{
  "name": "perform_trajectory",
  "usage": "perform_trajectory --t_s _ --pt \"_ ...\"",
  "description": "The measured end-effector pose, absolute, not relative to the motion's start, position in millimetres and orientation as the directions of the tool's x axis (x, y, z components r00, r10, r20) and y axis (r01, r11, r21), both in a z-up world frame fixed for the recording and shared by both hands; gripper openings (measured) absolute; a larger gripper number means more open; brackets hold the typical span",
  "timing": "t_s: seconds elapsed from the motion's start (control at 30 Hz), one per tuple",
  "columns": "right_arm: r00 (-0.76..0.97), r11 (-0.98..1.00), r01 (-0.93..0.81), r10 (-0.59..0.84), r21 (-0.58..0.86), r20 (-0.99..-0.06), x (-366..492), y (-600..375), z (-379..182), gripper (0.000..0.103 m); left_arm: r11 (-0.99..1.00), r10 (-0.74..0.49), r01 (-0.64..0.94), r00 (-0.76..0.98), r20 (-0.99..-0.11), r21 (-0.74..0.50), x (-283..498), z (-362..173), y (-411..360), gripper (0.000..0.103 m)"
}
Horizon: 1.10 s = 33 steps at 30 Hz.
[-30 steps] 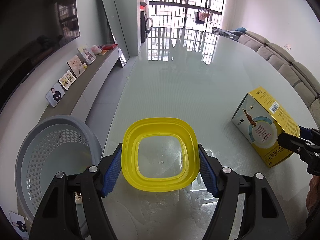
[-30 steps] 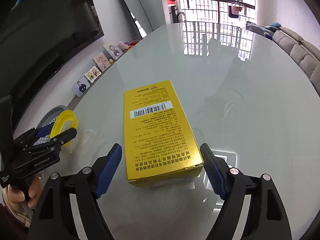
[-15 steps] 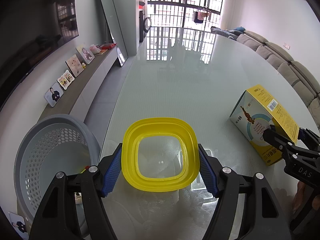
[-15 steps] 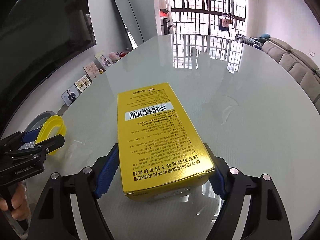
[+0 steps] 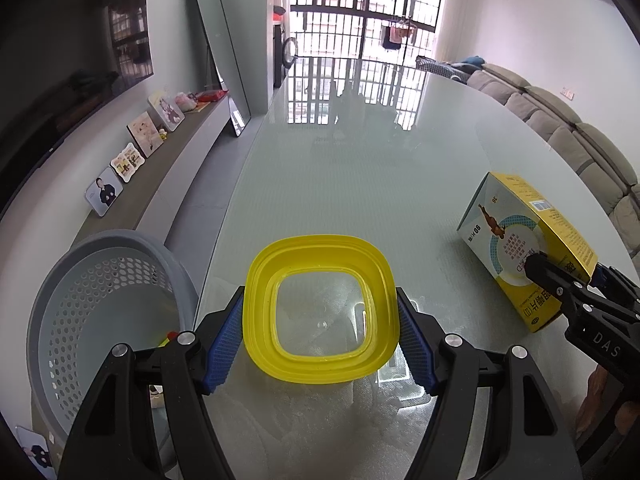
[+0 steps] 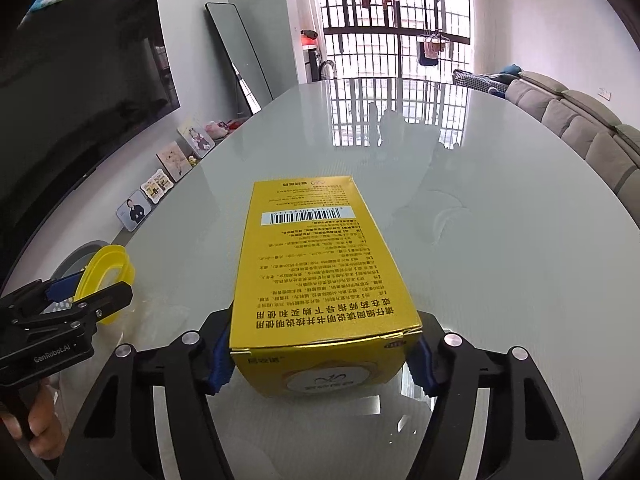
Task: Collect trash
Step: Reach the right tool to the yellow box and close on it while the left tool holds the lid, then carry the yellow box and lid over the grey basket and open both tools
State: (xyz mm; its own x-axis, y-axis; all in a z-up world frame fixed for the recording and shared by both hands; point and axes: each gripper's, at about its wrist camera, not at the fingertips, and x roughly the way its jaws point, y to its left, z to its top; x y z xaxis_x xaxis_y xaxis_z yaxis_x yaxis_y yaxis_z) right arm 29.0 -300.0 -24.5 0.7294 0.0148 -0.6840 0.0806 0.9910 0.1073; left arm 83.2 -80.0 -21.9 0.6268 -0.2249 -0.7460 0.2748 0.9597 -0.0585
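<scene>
A yellow-rimmed lid (image 5: 322, 308) is gripped between the blue pads of the left claw (image 5: 321, 340), above the glass counter (image 5: 360, 184). At three o'clock, a yellow box (image 5: 524, 248) is enclosed by the closing right claw (image 6: 320, 356). A grey basket (image 5: 100, 320) is seen at nine o'clock.

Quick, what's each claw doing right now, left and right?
Left claw: shut on the yellow lid.
Right claw: closing on the yellow box, blue pads at both its sides.
</scene>
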Motion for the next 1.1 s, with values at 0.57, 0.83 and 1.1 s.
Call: perform_trajectory --t_s 0.57,0.83,1.1 --pt "0.78 0.98 0.124 0.001 0.156 -0.625 -27.1 -274.7 -3.4 0.062 0.953 -0.242 0.298 0.66 -0.711 -0.048 53.3 -0.3 -61.2 0.068" --pt "0.798 0.986 0.067 0.037 0.15 -0.602 -34.7 -244.8 9.8 0.062 0.964 -0.222 0.262 0.685 -0.694 -0.05 40.0 8.6 -32.1 0.068" --pt "0.801 0.984 -0.042 0.136 0.172 -0.583 -22.1 -199.2 15.2 0.062 0.983 -0.145 0.18 0.705 -0.694 -0.022 33.5 10.5 15.2 0.068"
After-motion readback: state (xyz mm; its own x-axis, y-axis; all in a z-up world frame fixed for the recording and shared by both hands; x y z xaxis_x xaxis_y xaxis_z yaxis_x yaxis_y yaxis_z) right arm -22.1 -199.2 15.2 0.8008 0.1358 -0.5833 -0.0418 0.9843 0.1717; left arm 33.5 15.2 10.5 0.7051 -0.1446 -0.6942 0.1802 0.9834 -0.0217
